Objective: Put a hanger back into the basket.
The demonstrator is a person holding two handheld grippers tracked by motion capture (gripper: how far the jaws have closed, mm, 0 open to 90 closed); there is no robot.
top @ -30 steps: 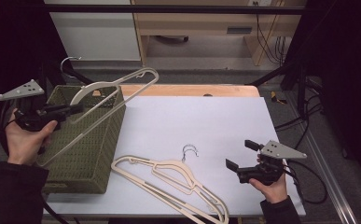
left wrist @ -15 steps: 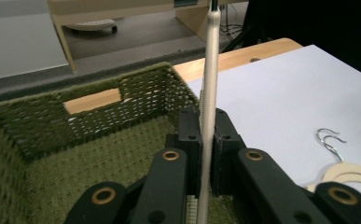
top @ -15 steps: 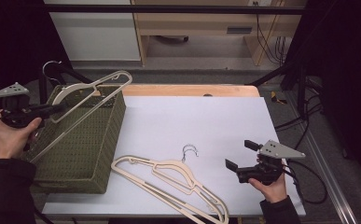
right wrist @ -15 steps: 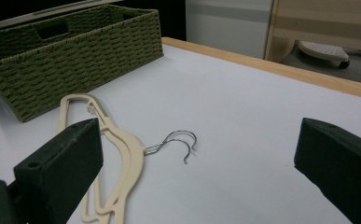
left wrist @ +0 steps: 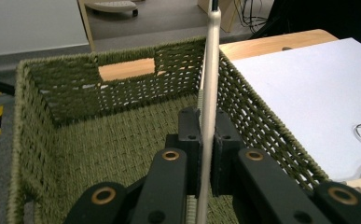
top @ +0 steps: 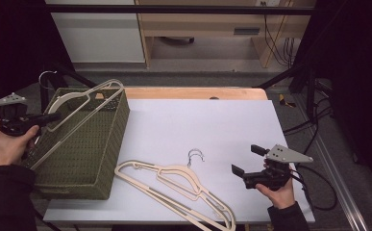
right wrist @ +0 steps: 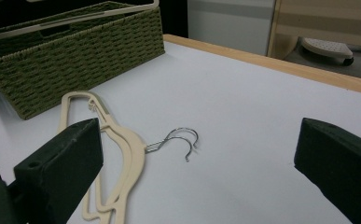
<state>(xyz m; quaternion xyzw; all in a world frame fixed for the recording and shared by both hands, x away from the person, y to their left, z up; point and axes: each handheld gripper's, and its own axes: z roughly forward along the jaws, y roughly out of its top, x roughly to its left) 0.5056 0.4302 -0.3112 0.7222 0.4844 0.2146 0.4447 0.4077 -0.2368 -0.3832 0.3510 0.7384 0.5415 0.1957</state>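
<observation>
My left gripper (top: 54, 117) (left wrist: 206, 122) is shut on a cream hanger (top: 78, 115) (left wrist: 209, 93), pinching its thin bar edge-on over the green woven basket (top: 104, 144) (left wrist: 52, 140). That hanger lies slanted across the basket's top, its metal hook (top: 46, 77) past the far left corner. Two more cream hangers (top: 174, 185) (right wrist: 117, 149) lie stacked on the white table, their wire hooks (top: 195, 156) (right wrist: 180, 140) side by side. My right gripper (top: 247, 160) (right wrist: 197, 158) stands open just right of those hooks, nothing between its jaws.
The white tabletop (top: 212, 125) has a wooden strip (top: 193, 92) along its far edge. The basket sits at the table's left edge. Cables (top: 318, 183) trail off the right side. A white cabinet (top: 97, 29) and a wooden desk (top: 212, 24) stand beyond the table.
My left hand has carried the hanger leftward and lower, so it now lies across the basket's top instead of tilting above its right rim. The right gripper has stayed still.
</observation>
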